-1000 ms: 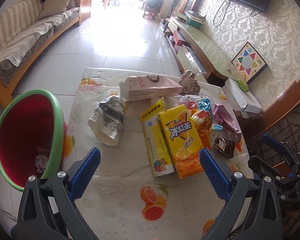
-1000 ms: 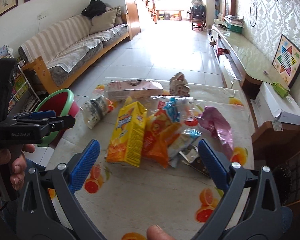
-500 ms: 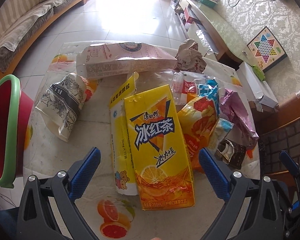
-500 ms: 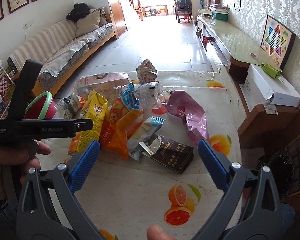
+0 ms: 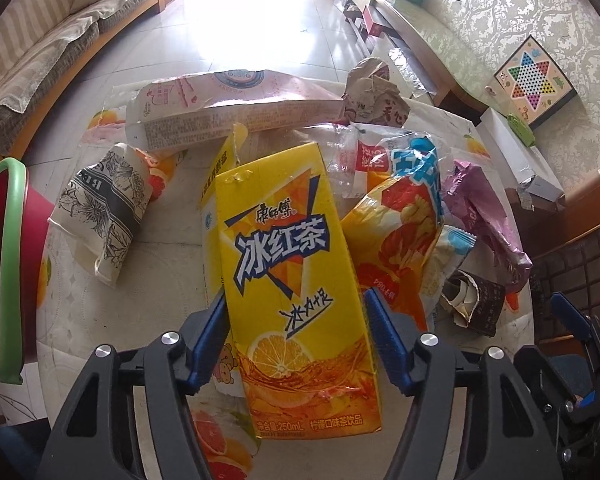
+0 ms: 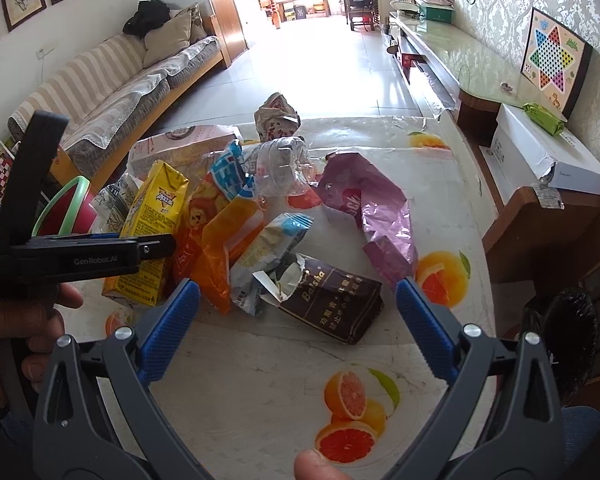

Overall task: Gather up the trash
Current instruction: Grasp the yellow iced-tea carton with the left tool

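A yellow iced-tea carton (image 5: 292, 264) lies on top of a second yellow carton (image 5: 210, 204) in a heap of trash on the fruit-print table (image 6: 260, 380). My left gripper (image 5: 296, 296) points down at it. Its jaws are closing, and both blue pads touch the carton's long sides. My right gripper (image 6: 296, 286) stands open above a torn dark brown cigarette pack (image 6: 332, 300), which lies between its fingers untouched. A red bin with a green rim (image 5: 4, 264) stands off the table's left edge.
The heap also holds a patterned paper cup (image 5: 100, 208), a long pink package (image 5: 228, 100), crumpled paper (image 5: 376, 96), an orange snack bag (image 5: 396, 232), a purple wrapper (image 6: 372, 208) and a crushed clear bottle (image 6: 280, 168). A sofa stands left, a low cabinet right.
The left jaws have come in from wide open onto the yellow tea carton. The right gripper has moved closer to the dark pack and stays open.
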